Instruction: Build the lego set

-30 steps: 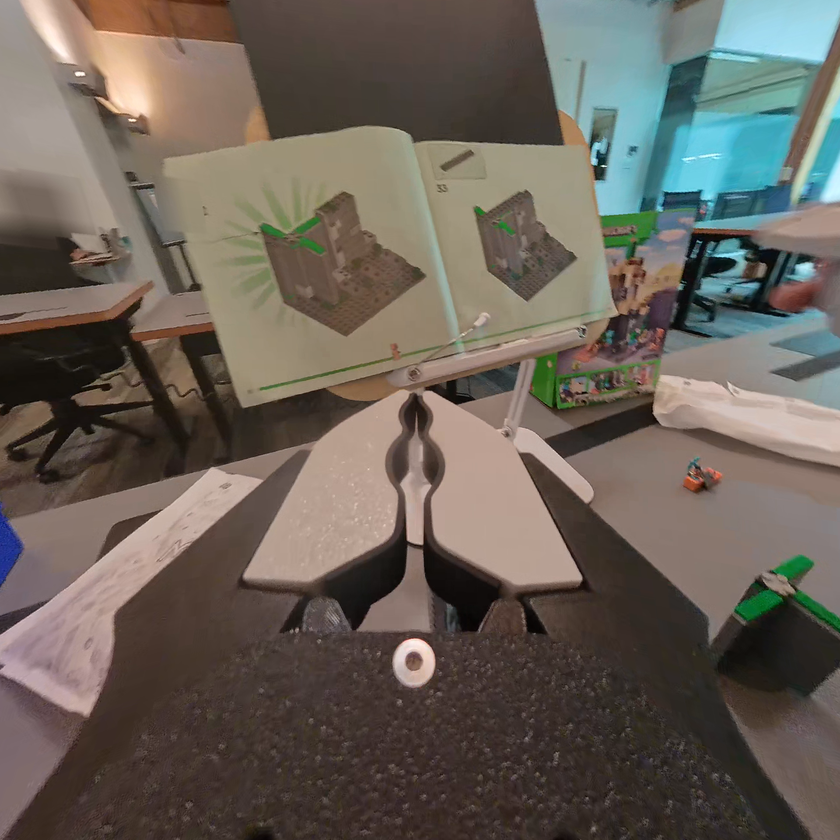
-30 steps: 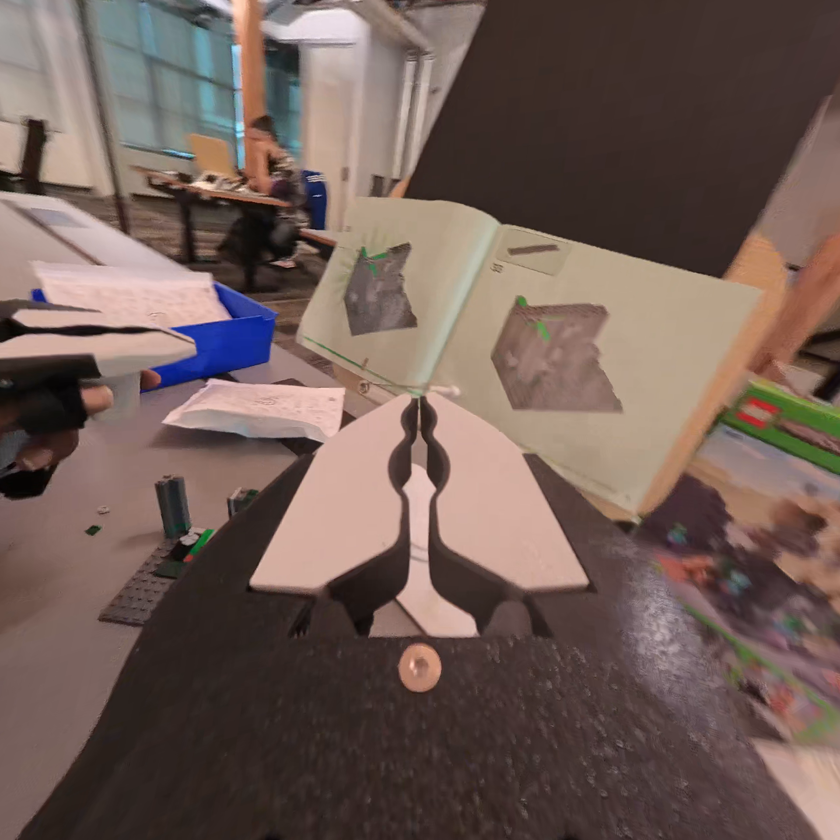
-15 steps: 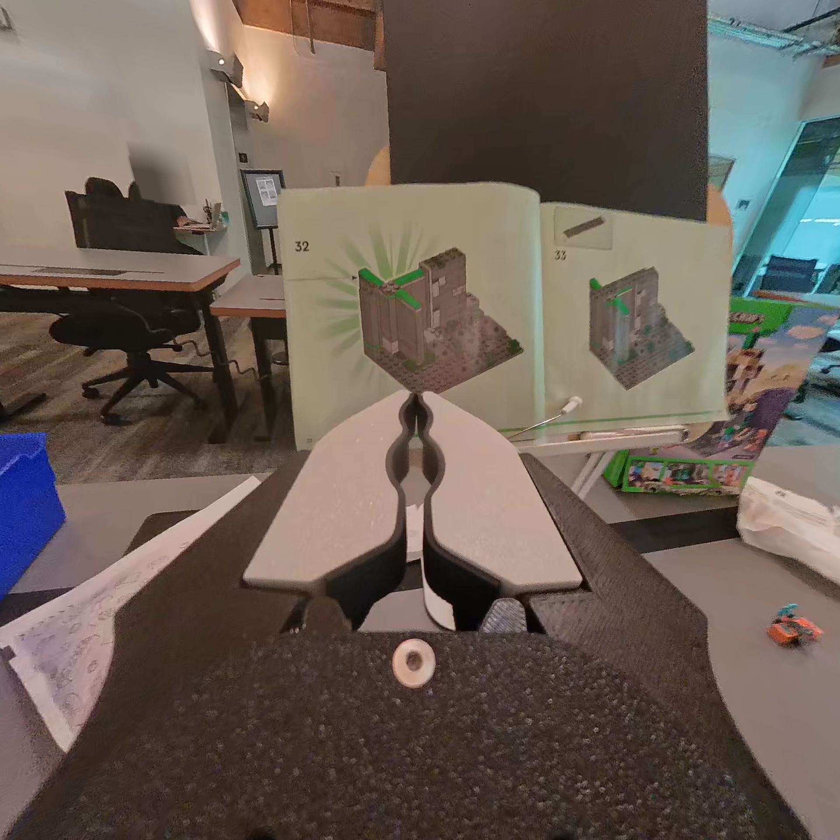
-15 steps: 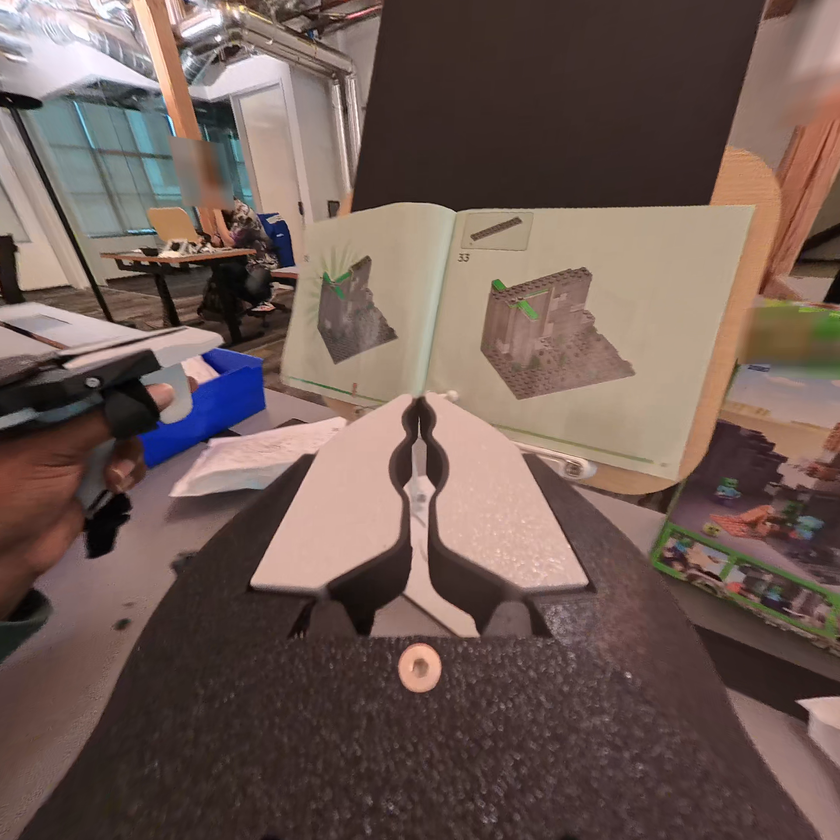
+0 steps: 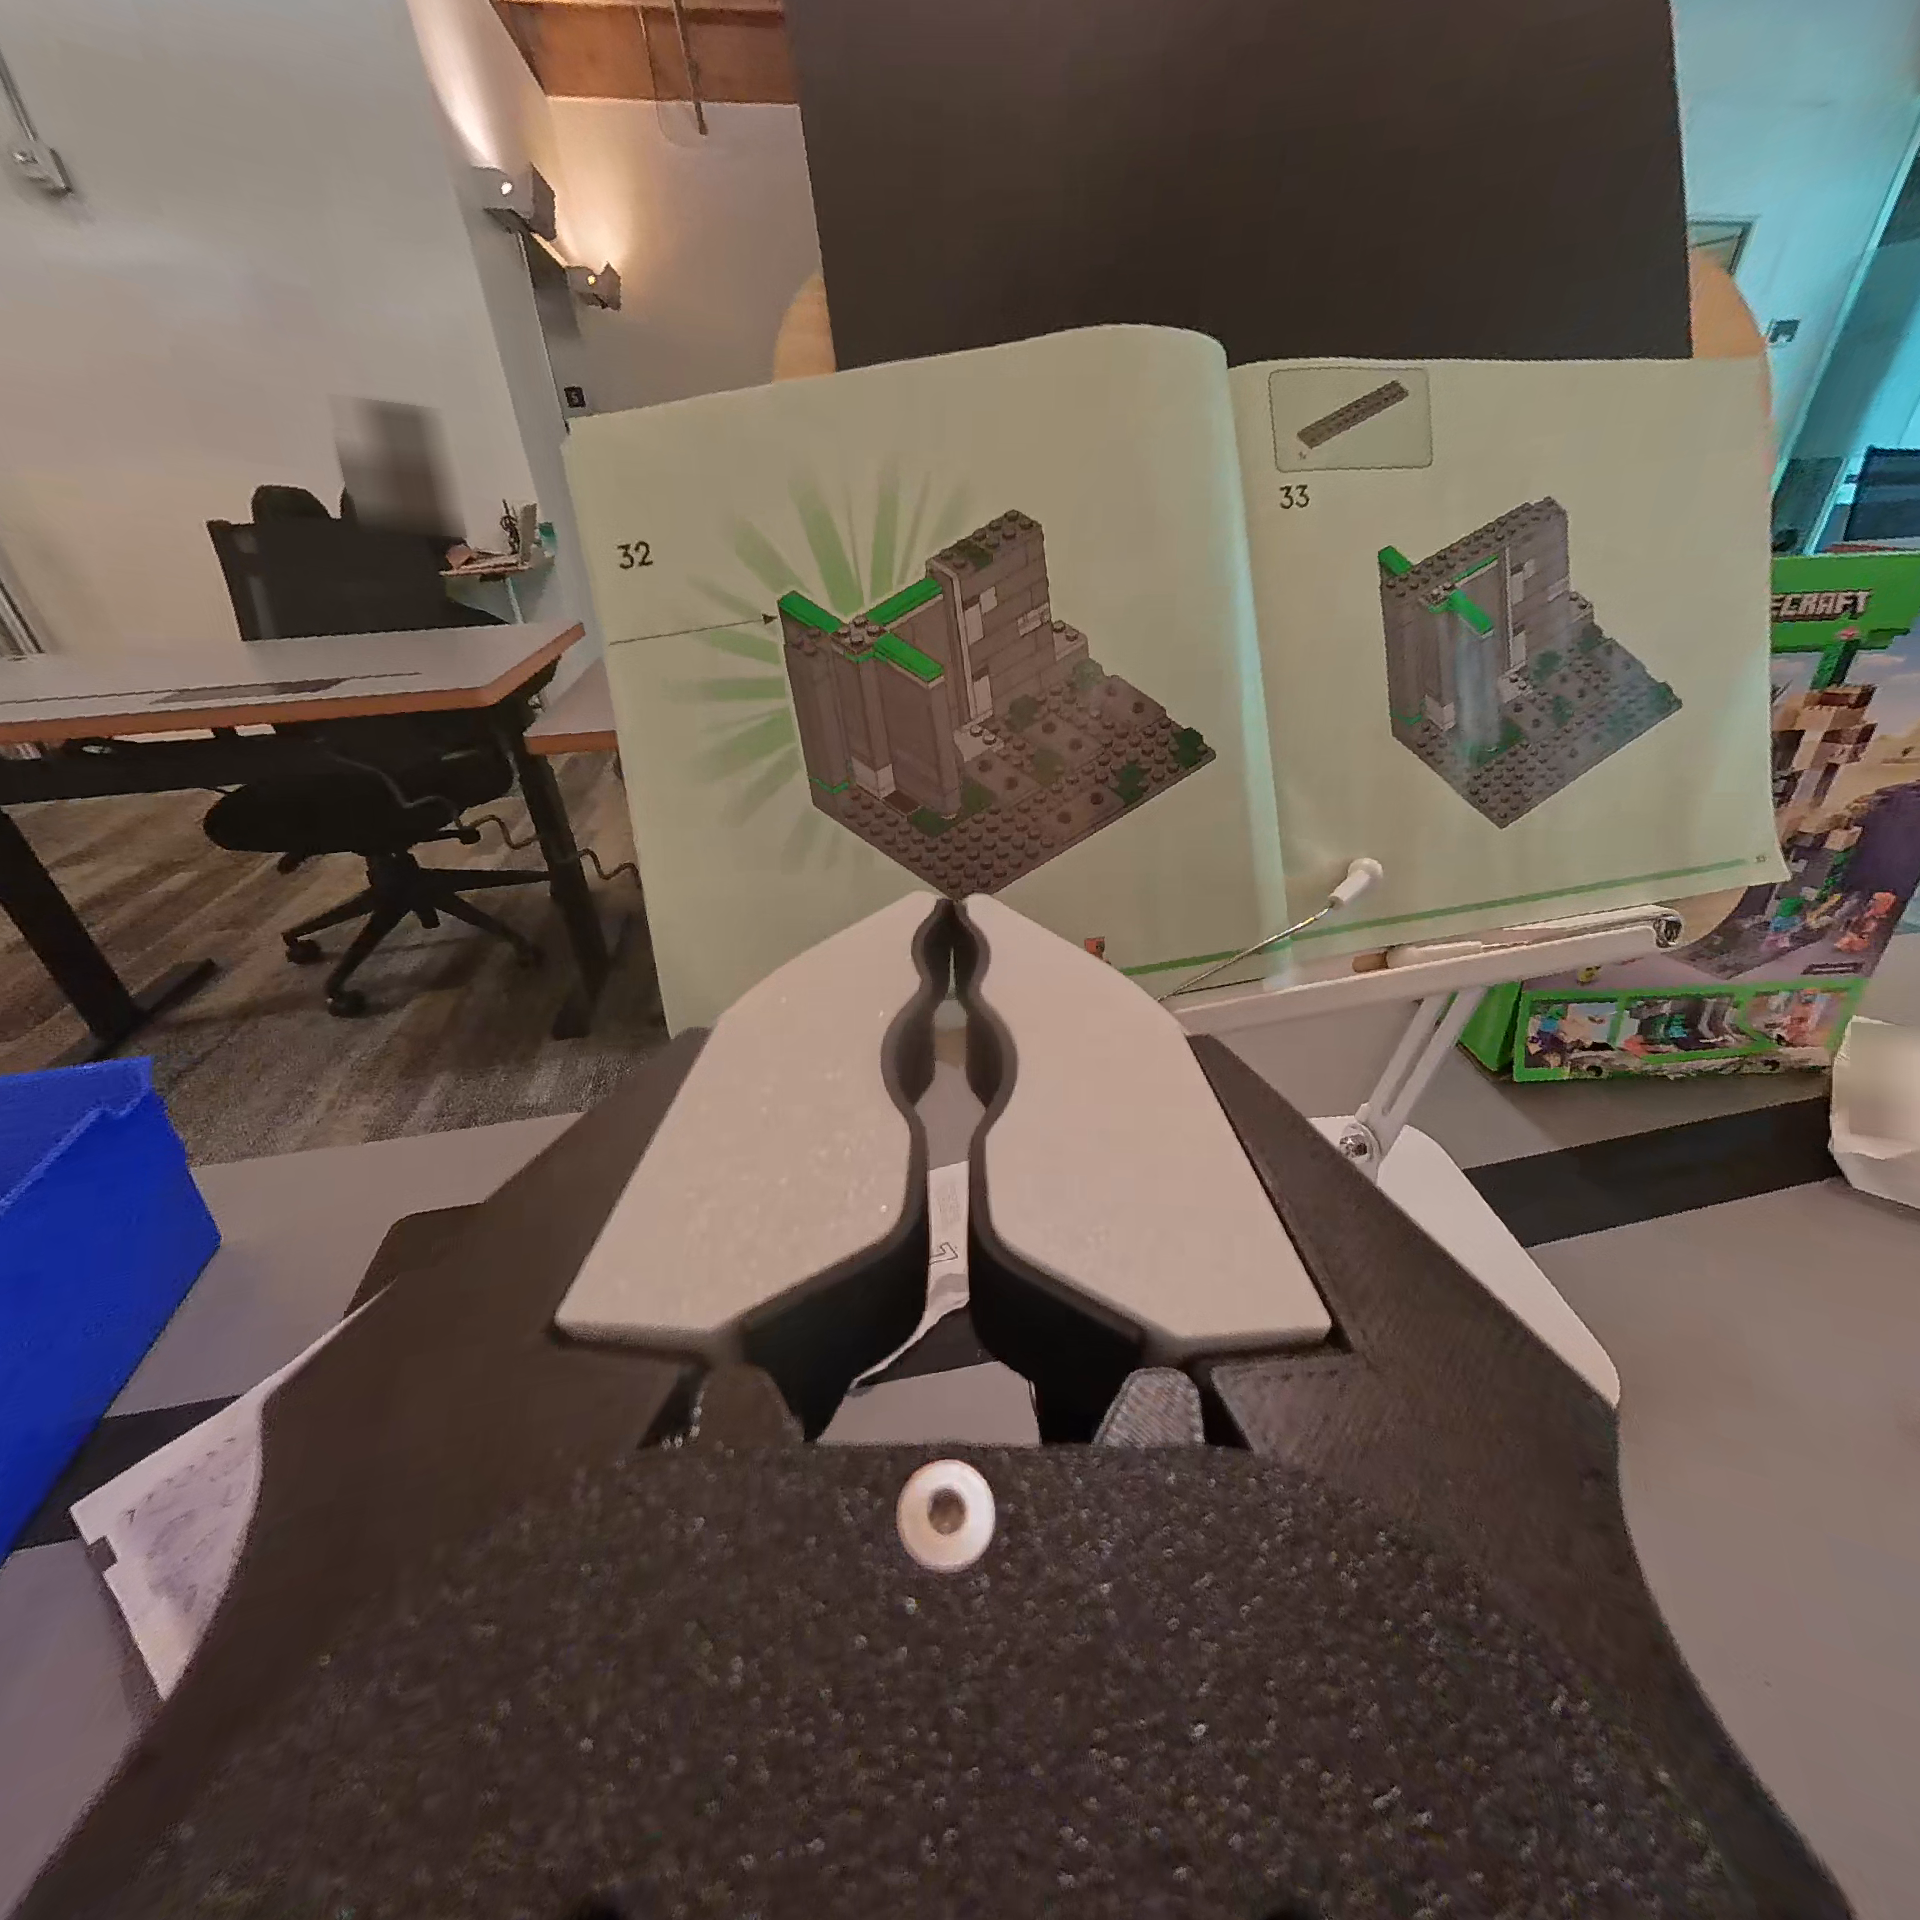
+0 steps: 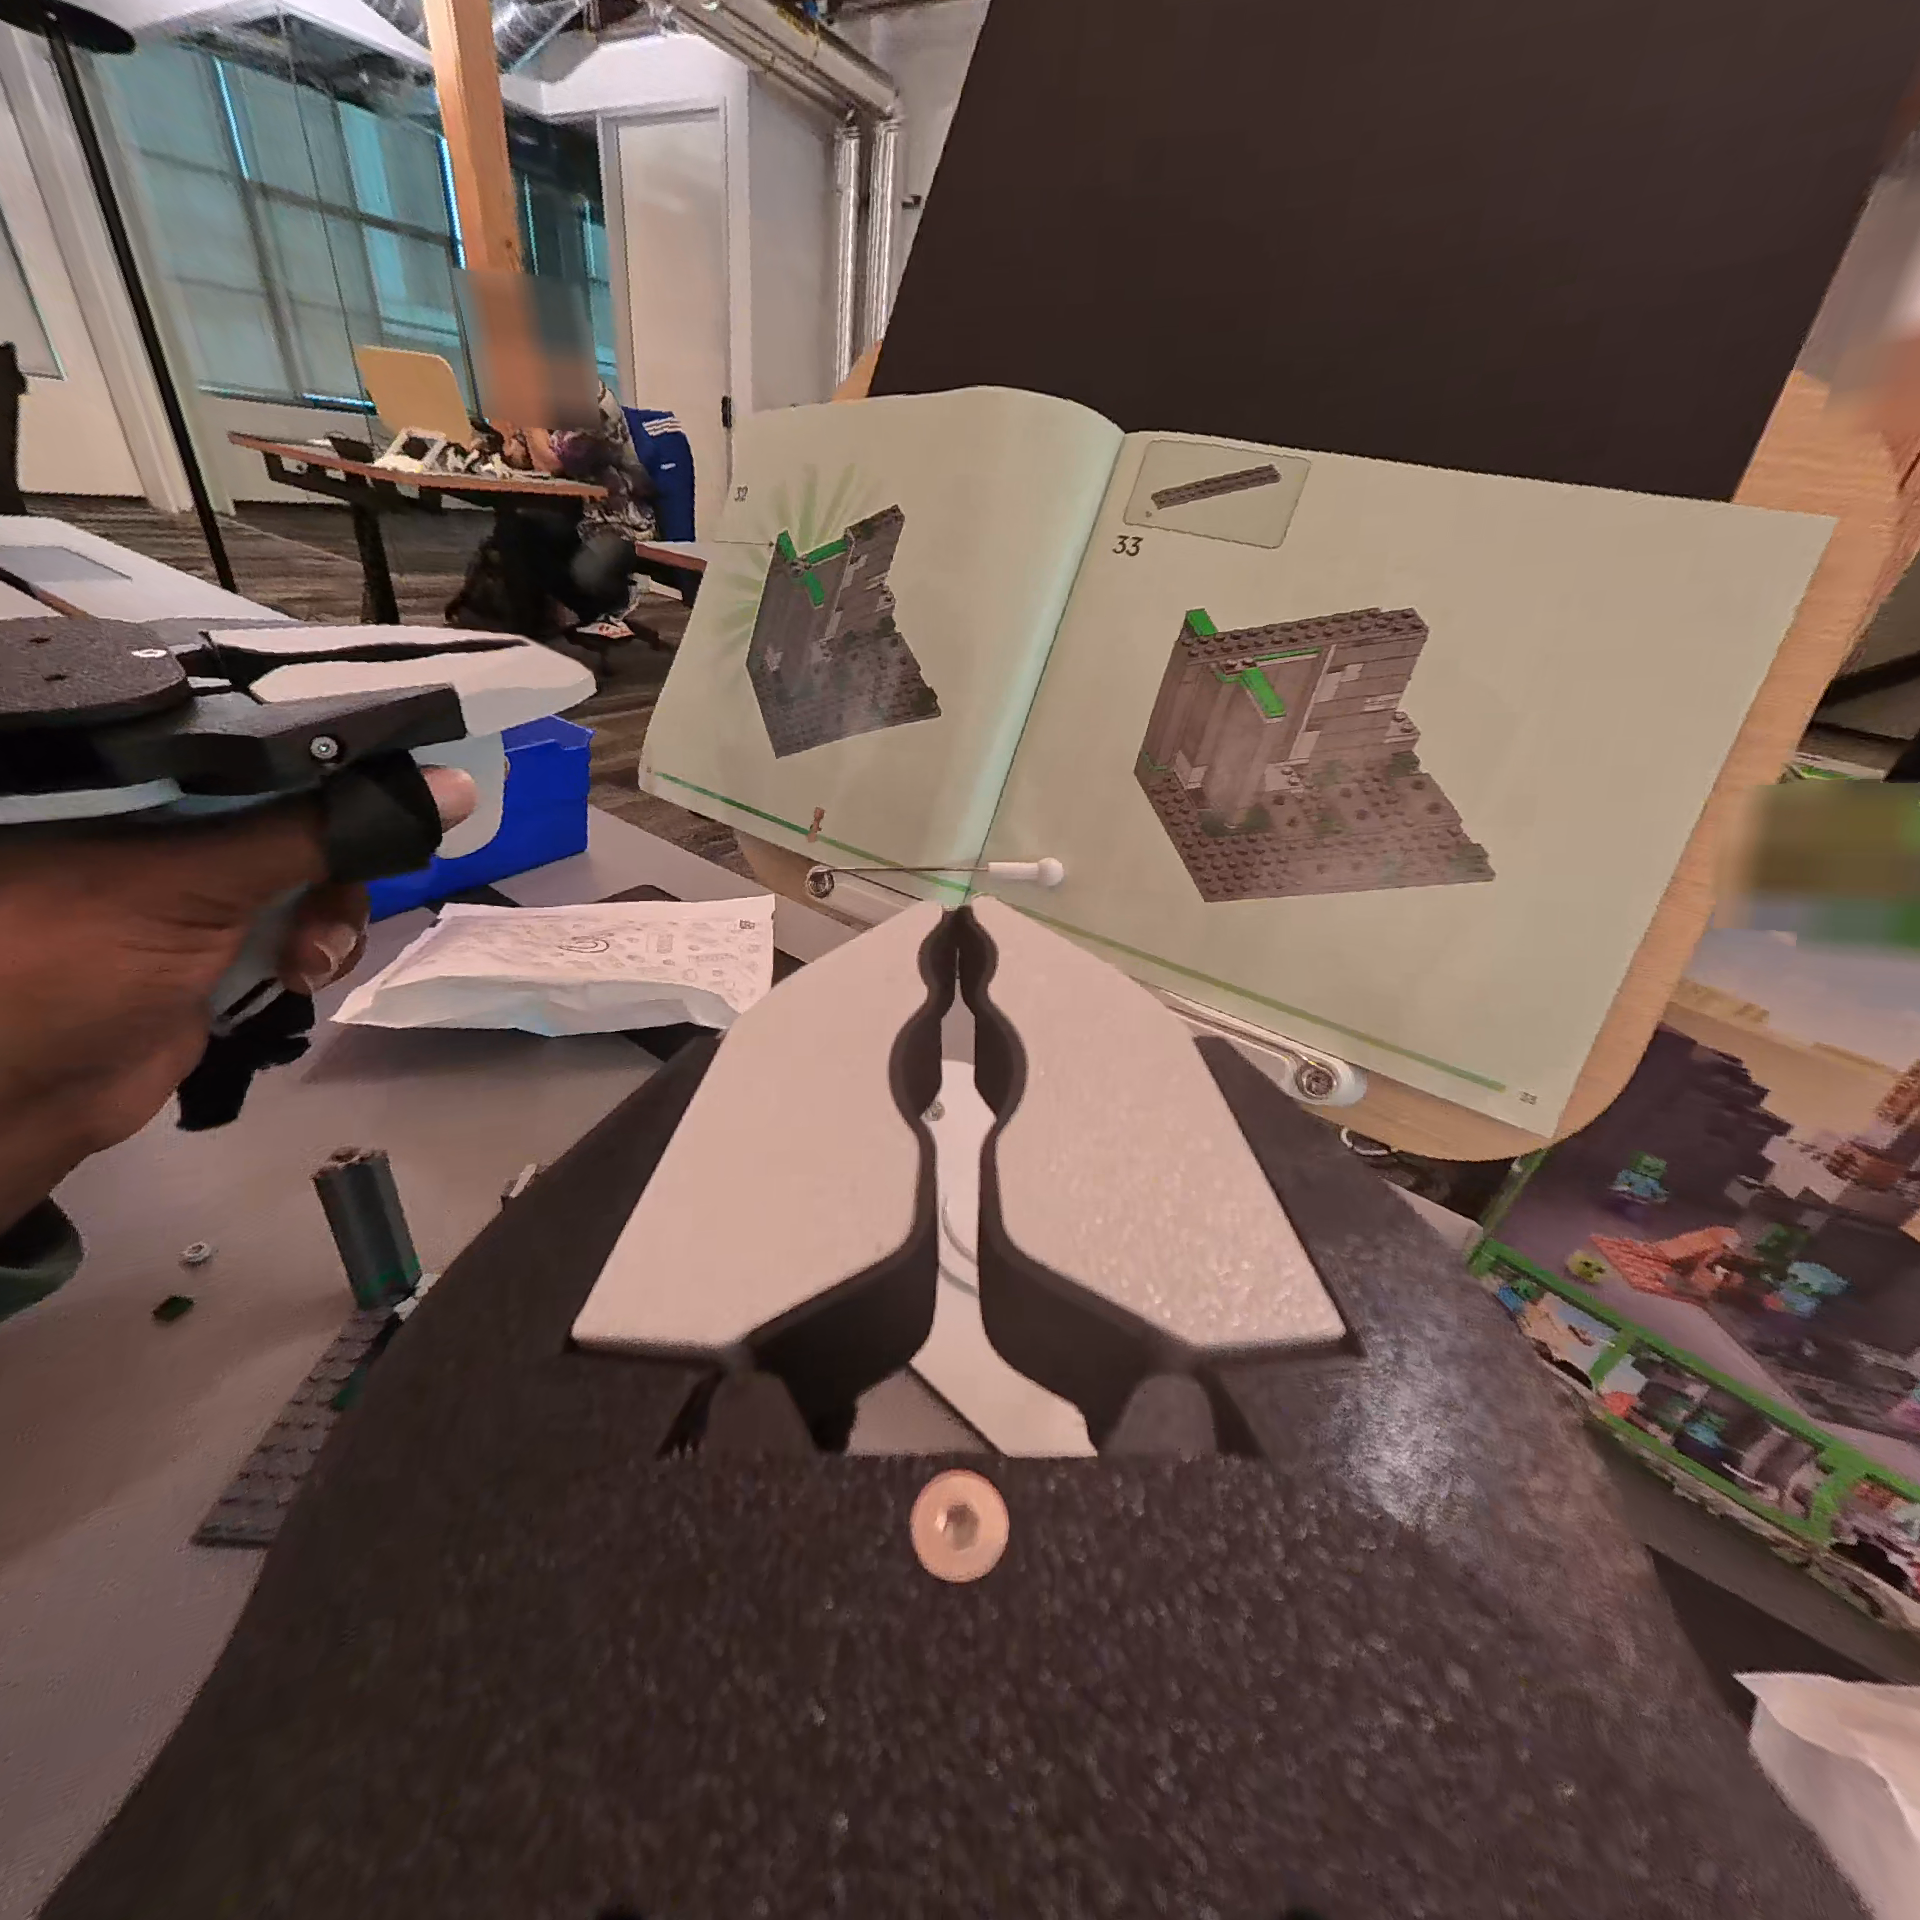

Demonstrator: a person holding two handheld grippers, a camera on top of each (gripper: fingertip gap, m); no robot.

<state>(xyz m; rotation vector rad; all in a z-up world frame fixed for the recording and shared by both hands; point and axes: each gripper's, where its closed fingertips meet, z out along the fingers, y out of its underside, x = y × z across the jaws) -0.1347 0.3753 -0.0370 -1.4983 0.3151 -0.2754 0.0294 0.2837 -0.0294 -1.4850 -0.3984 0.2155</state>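
Both my left gripper (image 5: 951, 914) and right gripper (image 6: 956, 914) are closed on nothing, aimed at the booklet (image 6: 1195, 707) on its stand at the table's far edge. Swinging down blind, I could topple the half-built model (image 6: 358, 1247) near the left edge. I can't see inside the blue bin (image 6: 520, 790).
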